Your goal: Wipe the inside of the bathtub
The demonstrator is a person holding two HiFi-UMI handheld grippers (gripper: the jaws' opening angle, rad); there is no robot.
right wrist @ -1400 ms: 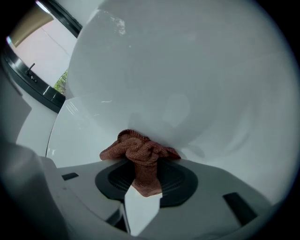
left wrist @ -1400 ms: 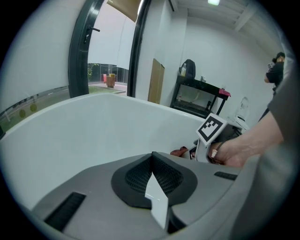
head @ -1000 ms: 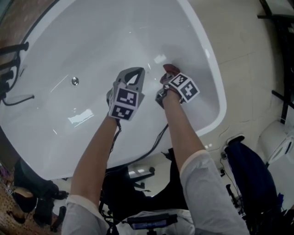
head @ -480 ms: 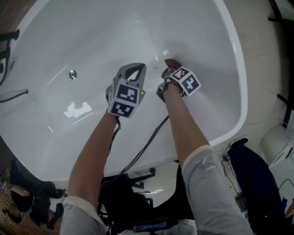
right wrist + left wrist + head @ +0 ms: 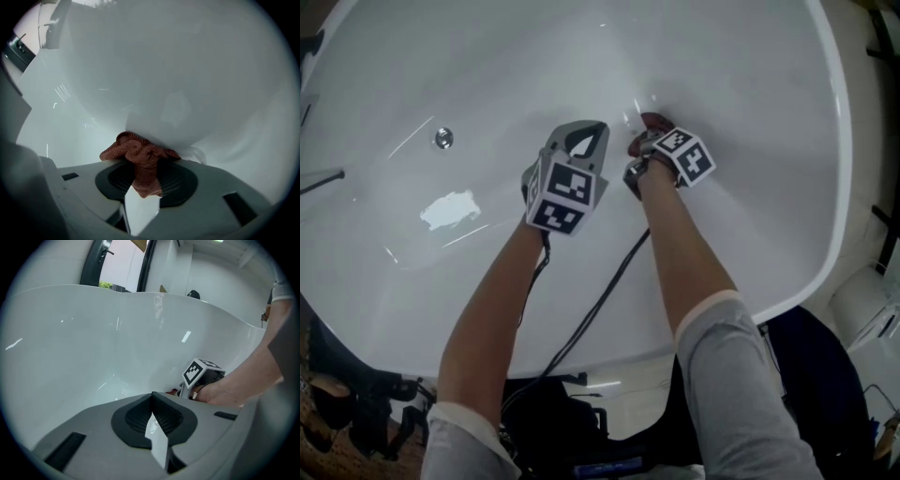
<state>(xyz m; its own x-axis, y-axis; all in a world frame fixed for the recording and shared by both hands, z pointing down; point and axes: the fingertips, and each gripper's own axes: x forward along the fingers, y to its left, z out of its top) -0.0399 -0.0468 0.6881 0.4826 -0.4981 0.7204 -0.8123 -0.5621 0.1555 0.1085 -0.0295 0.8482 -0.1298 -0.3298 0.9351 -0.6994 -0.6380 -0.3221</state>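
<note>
Currently in hand: the wiping itself, as judged. The cloth (image 5: 139,151) is pressed on the inner wall of the tub (image 5: 487,56).
Right gripper (image 5: 143,165): clamped on the reddish-brown cloth, with a strip of it pinched between the pads.
Left gripper (image 5: 152,399): jaws together with nothing between them. It is held just beside the right gripper, inside the tub, and looks idle.
Cloth's place: at the right gripper's tip, touching the white wall where it curves up from the floor. It is well apart from the drain (image 5: 442,138).
Cloth's direction: it points forward out of the jaws, away from the person and into the wall.
Cloth's long axis: the bunched wad spreads sideways across the jaws, and its tail runs back along them.
Tub's lie: in the head view it seems to stretch from left to right, with its rounded end at the right.
Next move: probably a sweep along the wall. It calls for steady pressure, so the wad stays flat on the surface, and a firm clamp, so the cloth does not slip out.
Uncertain: no dirt or wet streaks can be made out on the glossy surface, so how much is done cannot be told.
</note>
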